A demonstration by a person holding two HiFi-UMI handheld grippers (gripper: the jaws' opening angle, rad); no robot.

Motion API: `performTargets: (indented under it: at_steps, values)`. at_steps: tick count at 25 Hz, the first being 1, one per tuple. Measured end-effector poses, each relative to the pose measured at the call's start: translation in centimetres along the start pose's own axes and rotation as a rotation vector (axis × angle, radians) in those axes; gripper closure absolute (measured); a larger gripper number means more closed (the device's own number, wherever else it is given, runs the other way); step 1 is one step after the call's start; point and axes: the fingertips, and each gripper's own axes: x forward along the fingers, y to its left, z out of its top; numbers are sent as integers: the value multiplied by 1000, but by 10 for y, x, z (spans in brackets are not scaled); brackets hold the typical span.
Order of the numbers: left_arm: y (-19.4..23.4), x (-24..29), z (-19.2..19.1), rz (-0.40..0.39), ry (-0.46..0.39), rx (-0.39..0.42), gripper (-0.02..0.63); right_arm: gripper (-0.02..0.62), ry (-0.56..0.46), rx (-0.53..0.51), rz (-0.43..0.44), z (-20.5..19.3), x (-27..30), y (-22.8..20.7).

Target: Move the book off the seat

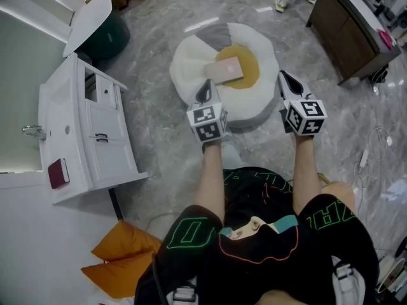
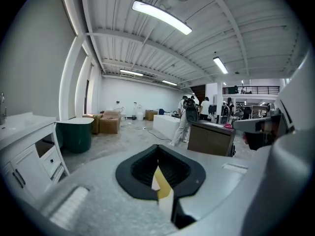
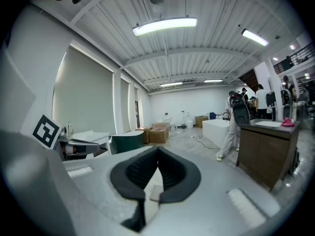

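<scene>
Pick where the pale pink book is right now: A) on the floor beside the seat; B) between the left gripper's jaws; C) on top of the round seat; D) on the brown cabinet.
C: the pale pink book lies flat on the round seat, across its yellow and white top.

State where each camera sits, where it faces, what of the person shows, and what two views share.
Head view: on the head, steeply down; forearms, left gripper, right gripper, book on seat.
Left gripper view: on that gripper, near level across the room; its shut jaws, right gripper at right.
Right gripper view: on that gripper, same heading; its shut jaws, left gripper at left.
Shared: both gripper views show the brown cabinet.
</scene>
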Motion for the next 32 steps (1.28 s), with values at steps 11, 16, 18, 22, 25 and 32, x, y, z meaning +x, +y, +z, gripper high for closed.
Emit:
performTargets:
  at_steps: [11, 16, 18, 22, 25, 32]
  values:
    - [79, 109, -93, 23, 246, -162, 595, 594, 198, -8, 6, -65, 148, 6]
    - [106, 152, -118, -2, 307, -227, 595, 594, 303, -20, 68, -84, 217, 24]
    - [113, 167, -126, -30, 323, -231, 595, 594, 327, -24, 78, -89, 239, 28]
    - [121, 197, -138, -55, 352, -263, 595, 594, 381, -36, 106, -102, 269, 24]
    - [115, 220, -151, -90, 383, -271, 595, 594, 450, -25, 107, -123, 274, 10]
    - [113, 273, -192, -95, 427, -281, 594, 594, 557, -41, 188, -179, 297, -8]
